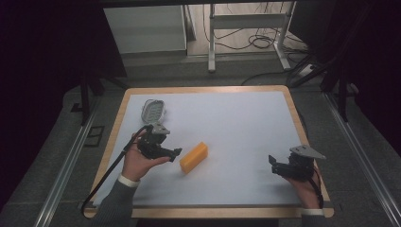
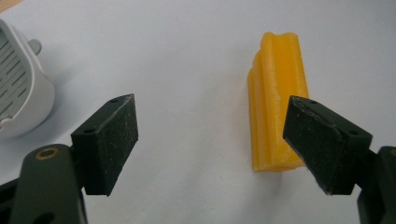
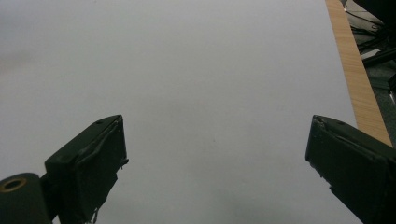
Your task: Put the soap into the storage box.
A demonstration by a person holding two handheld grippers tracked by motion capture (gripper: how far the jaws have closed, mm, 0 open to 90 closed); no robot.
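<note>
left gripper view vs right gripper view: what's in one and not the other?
Left gripper view: the orange block lying flat, partly behind one of the left gripper's fingers, and a slotted grey-white object at the frame's edge.
Right gripper view: the table's wooden edge and cables beyond it, past the right gripper.
Both: open black fingers over the white tabletop, nothing between them.

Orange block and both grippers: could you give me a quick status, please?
Left gripper open, beside orange block, not touching. Right gripper open, over bare table. Nothing blocking.
</note>
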